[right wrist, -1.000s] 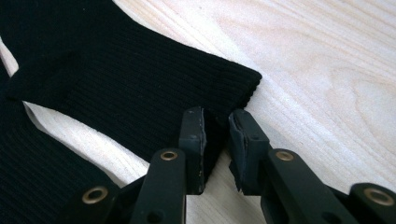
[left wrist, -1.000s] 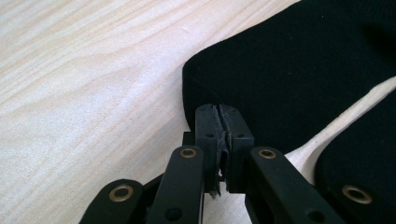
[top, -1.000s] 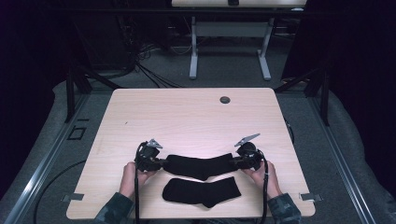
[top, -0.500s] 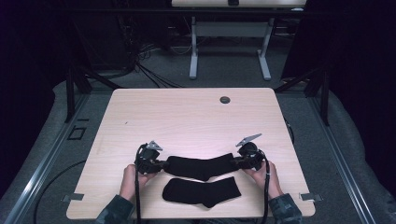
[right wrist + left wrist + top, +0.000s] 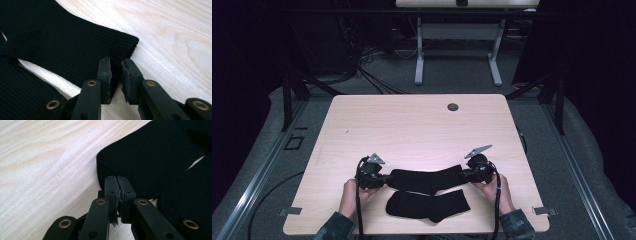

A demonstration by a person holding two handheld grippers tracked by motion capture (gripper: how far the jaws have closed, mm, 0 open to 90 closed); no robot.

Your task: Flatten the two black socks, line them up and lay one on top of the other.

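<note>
Two black socks lie near the front edge of the light wooden table [image 5: 412, 125]. The farther sock [image 5: 424, 180] is stretched between my grippers. My left gripper [image 5: 384, 179] is shut on its smooth rounded end [image 5: 150, 157], with the jaws [image 5: 119, 187] pinching the fabric edge. At the other end, my right gripper [image 5: 464, 175] is shut on the ribbed cuff [image 5: 70, 42], and dark fabric fills the narrow gap between the jaws [image 5: 116, 67]. The nearer sock [image 5: 427, 205] lies flat and loose just in front of it, and it also appears in the gripper views [image 5: 190, 202] [image 5: 22, 87].
A small dark grommet [image 5: 453, 107] sits near the table's far edge. Bare wood stretches from the socks to that edge. Behind the table stand another desk's white legs [image 5: 457, 50], with cables on the grey floor [image 5: 367, 75].
The left gripper and its end of the held sock have slid slightly toward the table's front edge. The right gripper has stayed put. Both grips are unchanged.
</note>
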